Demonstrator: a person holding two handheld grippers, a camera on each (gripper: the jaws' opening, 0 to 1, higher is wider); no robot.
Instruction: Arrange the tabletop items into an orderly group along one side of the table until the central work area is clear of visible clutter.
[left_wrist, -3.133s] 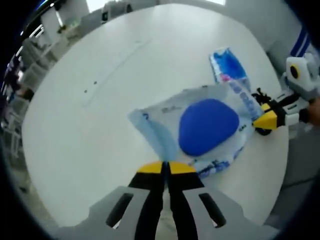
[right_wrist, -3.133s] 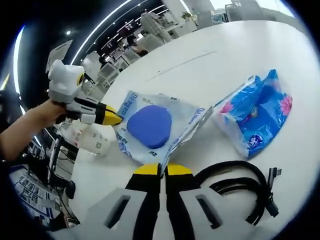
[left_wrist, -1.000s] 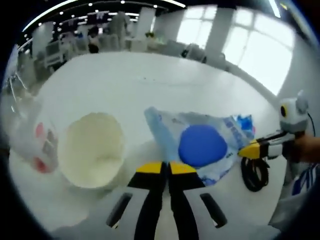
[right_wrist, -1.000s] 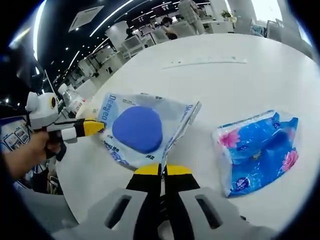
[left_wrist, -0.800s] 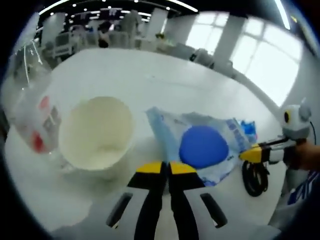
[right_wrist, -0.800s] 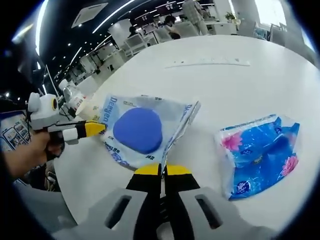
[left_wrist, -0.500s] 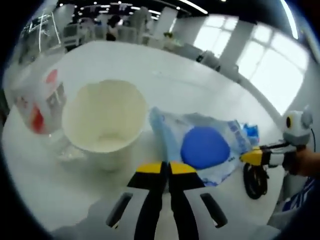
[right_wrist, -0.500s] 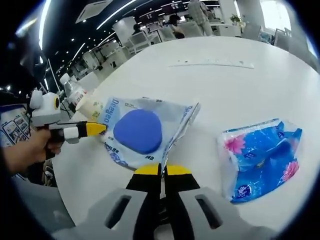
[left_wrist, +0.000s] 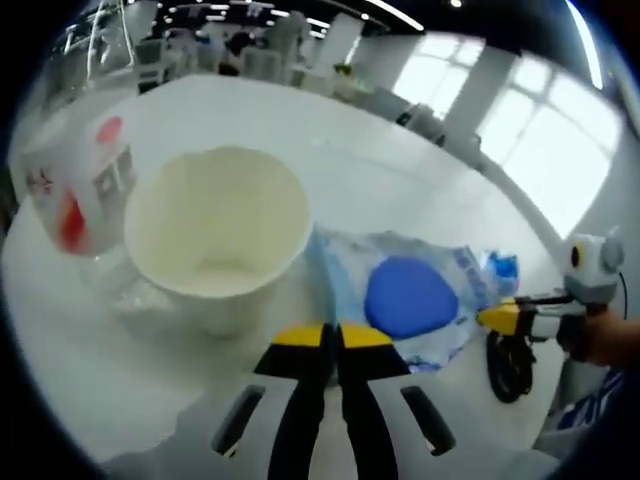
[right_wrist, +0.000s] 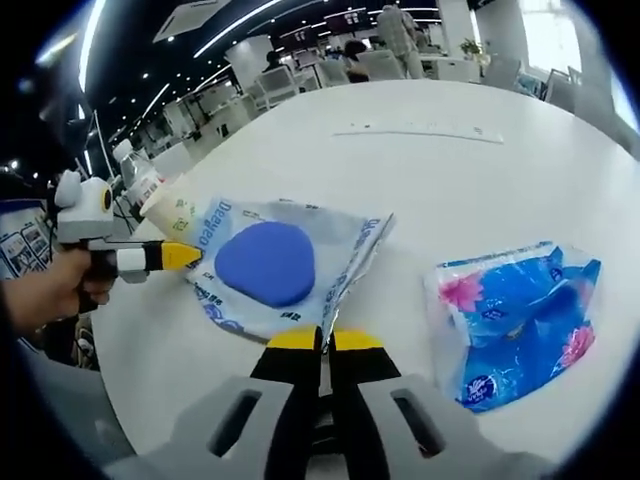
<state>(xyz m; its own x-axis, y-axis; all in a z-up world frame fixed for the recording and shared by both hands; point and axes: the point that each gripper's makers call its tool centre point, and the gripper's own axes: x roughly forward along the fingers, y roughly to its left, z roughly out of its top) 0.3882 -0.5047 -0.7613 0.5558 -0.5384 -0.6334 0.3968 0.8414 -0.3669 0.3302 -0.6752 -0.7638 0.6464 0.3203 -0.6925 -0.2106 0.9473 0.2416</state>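
Note:
A clear printed packet (left_wrist: 420, 300) (right_wrist: 290, 265) with a round blue pad inside is stretched between both grippers. My left gripper (left_wrist: 331, 336) is shut on its near edge. It comes into the right gripper view as a yellow tip (right_wrist: 170, 257) held by a hand. My right gripper (right_wrist: 321, 339) is shut on the opposite corner, and its yellow tip (left_wrist: 505, 318) meets the packet in the left gripper view. A cream paper cup (left_wrist: 215, 235) (right_wrist: 178, 212) stands right beside the packet. A clear bottle with a red label (left_wrist: 72, 190) is beyond the cup.
A blue flowered tissue pack (right_wrist: 510, 320) (left_wrist: 503, 268) lies on the white round table (right_wrist: 480, 190), to the right of the packet. A coiled black cable (left_wrist: 506, 365) sits near the table edge. A thin strip (right_wrist: 420, 130) lies far across the table. Office chairs stand behind.
Both grippers have carried the packet across the table toward the cup and bottle. The cup now looms larger and touches the packet's side. Both stay shut.

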